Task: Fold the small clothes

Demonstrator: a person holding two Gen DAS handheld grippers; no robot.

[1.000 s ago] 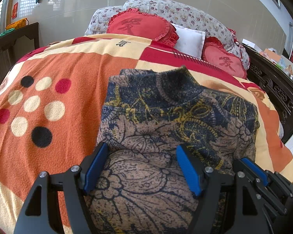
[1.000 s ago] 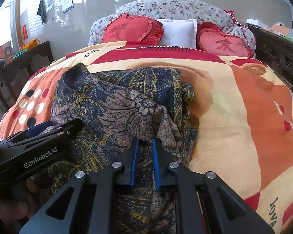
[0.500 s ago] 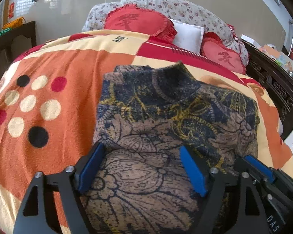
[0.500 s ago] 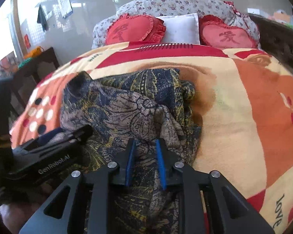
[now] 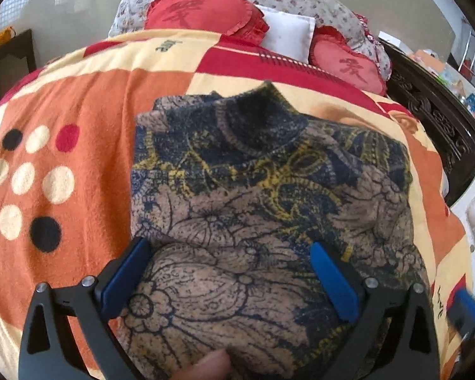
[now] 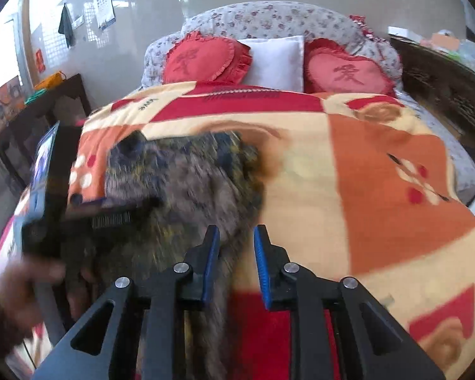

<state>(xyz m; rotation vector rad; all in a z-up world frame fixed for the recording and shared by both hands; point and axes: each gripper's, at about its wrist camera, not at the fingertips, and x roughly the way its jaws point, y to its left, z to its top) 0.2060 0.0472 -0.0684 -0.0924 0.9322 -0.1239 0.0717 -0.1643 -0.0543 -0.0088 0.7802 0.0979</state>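
Since 0.5 s ago the right gripper [image 6: 234, 253] has let go: its blue pads were pinched on a fold of the top, now they stand apart w/ a clear gap and the cloth lies loose between and left of them. Right view is motion-blurred.

Left to right: orange blanket [image 5: 88, 110] w/ dots covers the bed. Left gripper [image 5: 228, 272] hovers over the near part of the patterned top [image 5: 253, 196], fingers wide apart, one blue pad at each side of the fabric, not clamped. A fingertip shows at the bottom edge of the left view. Top lies on the blanket approx. mid-bed, dark collar [image 5: 259, 117] pointing toward the pillows, right side bunched. Heart cushions [image 5: 199, 12] and a white pillow [image 5: 288, 39] sit at the head of the bed. In the right view the left gripper's body [image 6: 47, 196] shows blurred at the left edge.
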